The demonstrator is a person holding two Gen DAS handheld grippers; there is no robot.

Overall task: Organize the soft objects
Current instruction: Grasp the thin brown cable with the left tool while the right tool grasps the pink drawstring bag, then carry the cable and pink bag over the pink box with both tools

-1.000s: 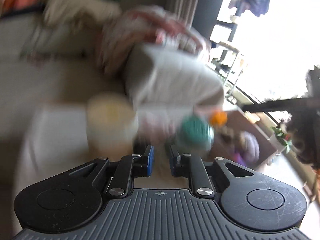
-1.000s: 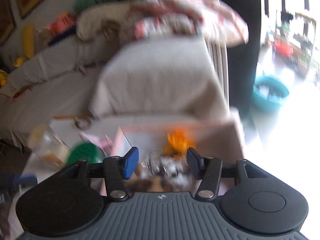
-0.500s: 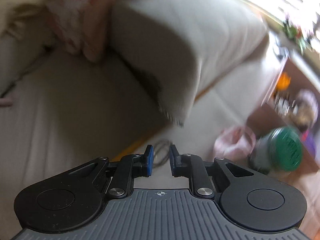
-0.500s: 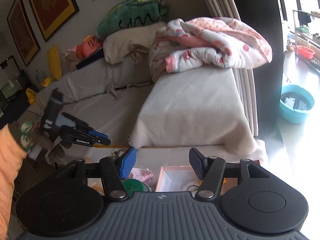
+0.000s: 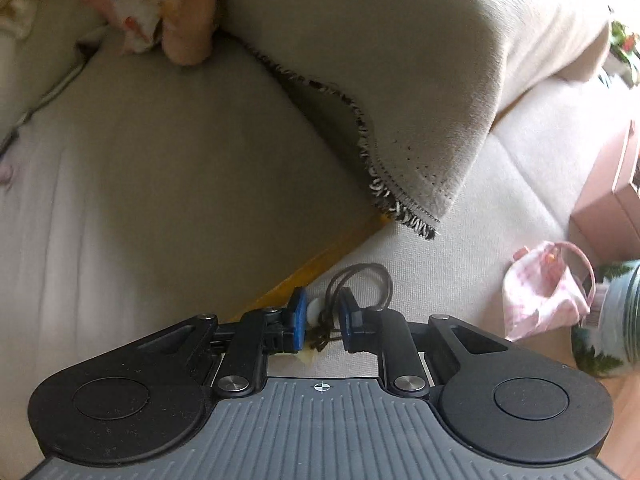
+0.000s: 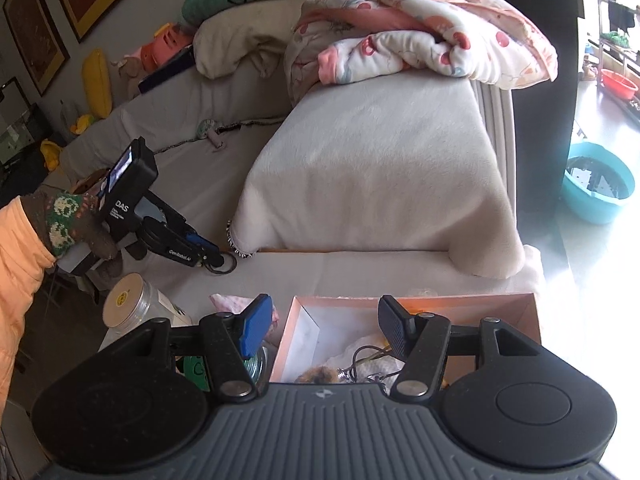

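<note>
Left gripper is down on the pale cloth, its blue pads narrowed around a thin dark-brown elastic hair tie with a small white bead, though whether they actually pinch it I cannot tell. Ahead of it droops the fringed cream blanket. The pickup looks under way; next comes a firm squeeze and a lift. Right gripper hangs spread and empty over the open pink cardboard box, likely the drop spot.

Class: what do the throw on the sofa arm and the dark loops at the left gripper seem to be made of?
Throw: soft cream fleece by its matte, brushed nap, with a dark-and-white stitched, frayed edge. Dark loops between the left gripper fingers: thin cord, probably elastic hair ties, going by their springy round curl; uncertain.
</note>
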